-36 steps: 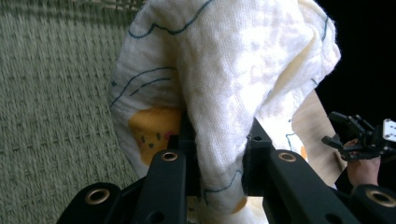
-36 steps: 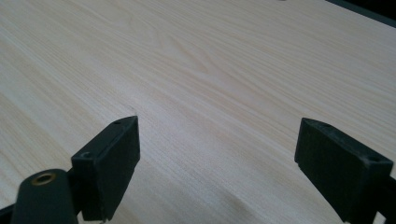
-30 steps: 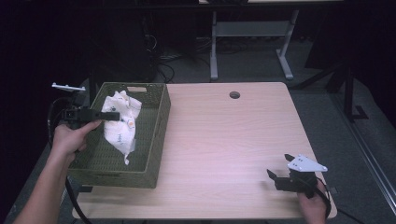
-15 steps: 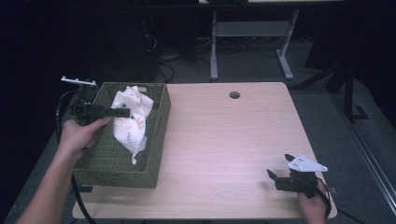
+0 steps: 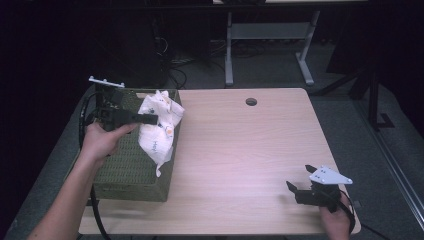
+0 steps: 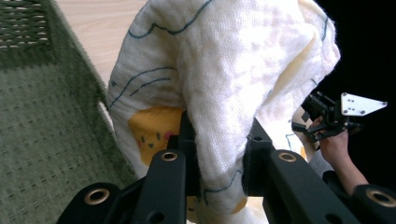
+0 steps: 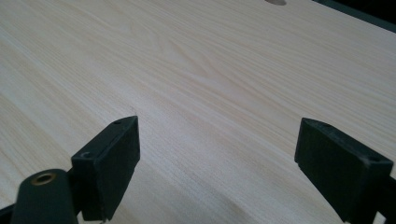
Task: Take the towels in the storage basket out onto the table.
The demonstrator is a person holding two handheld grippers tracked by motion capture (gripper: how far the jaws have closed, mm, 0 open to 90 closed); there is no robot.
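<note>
My left tongs [image 5: 150,119] are clamping a bunched fold of white cloth [image 5: 159,125], while my right tongs [image 5: 300,180] are standing wide apart with nothing between them, hovering low over the near right corner of the bench [image 5: 240,160]. In the right gripper view those tongs [image 7: 219,163] are pointing across bare pale wood grain [image 7: 196,70], with the round cable hole [image 7: 275,2] showing at the far edge.

The bench is carrying a green woven basket [image 5: 130,175] along its left side. Beyond the bench, grey floor is running back to a metal desk frame [image 5: 270,35] and a tangle of cables in a dark room.

My left hand [image 5: 102,142] is reaching in over the basket's near left part, holding its tongs roughly level and pointing to the right. My right hand [image 5: 336,220] is gripping its tool from below at the bench's near edge.

The cloth is hanging from the left tongs above the far right part of the basket, draping over its right rim, with a loose tail trailing down toward the near side. In the left gripper view the cloth [image 6: 224,70] is looking soft and crinkled, printed with thin blue lines and a yellow cartoon figure [image 6: 149,130], and the pads [image 6: 187,140] are pressing into it from both sides.
</note>
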